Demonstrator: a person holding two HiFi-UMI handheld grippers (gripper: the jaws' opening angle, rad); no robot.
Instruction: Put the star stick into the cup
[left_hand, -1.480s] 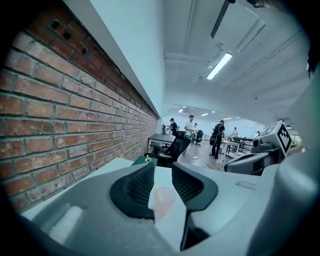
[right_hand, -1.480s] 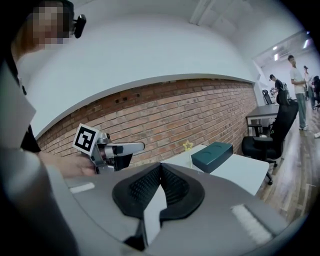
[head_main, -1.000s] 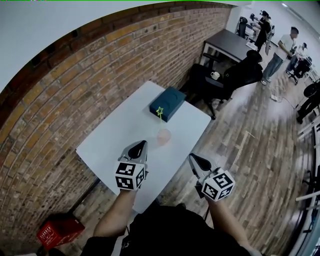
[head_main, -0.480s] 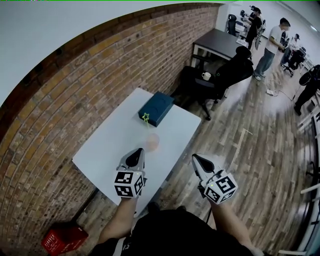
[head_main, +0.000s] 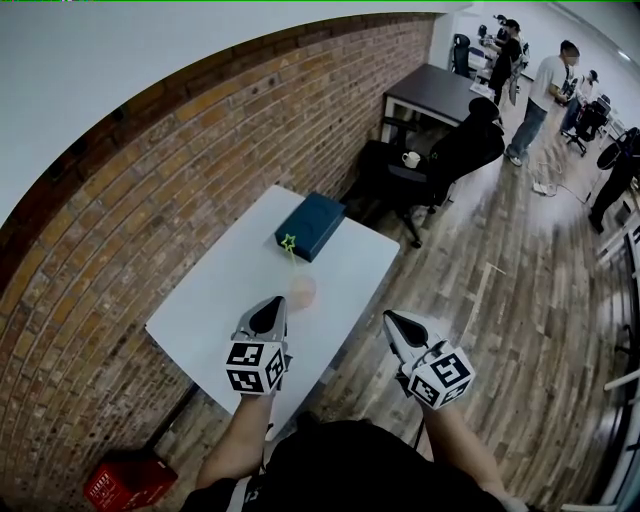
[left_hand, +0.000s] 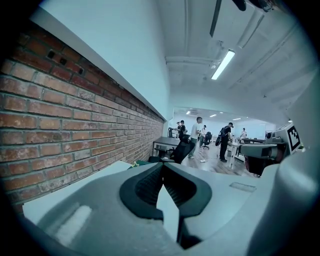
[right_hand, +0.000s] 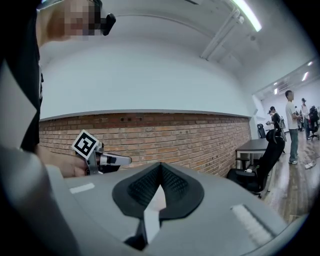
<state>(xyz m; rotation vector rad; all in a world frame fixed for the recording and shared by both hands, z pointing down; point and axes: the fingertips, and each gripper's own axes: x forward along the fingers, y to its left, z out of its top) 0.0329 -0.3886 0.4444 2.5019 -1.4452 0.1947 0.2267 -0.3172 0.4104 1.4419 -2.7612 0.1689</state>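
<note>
A green star stick (head_main: 288, 243) stands tilted in a pale pink cup (head_main: 303, 290) on the white table (head_main: 215, 290). My left gripper (head_main: 277, 303) hovers over the table's near edge, just left of the cup, shut and empty. My right gripper (head_main: 392, 318) hangs past the table's right edge, over the wooden floor, also shut on nothing. In the left gripper view the jaws (left_hand: 162, 165) meet and the star (left_hand: 134, 164) peeks above them. In the right gripper view the jaws (right_hand: 160, 165) are together and the left gripper (right_hand: 102, 159) shows at the left.
A dark teal box (head_main: 312, 224) lies on the table behind the cup. A brick wall (head_main: 150, 190) runs along the left. A black office chair (head_main: 440, 165) and a dark desk (head_main: 440, 90) stand beyond the table, with people farther back. A red crate (head_main: 125, 483) sits on the floor.
The head view has swung, so the table and cup sit lower and more to the left. Both grippers stay shut and have shifted only a little. The star stick remains in the cup.
</note>
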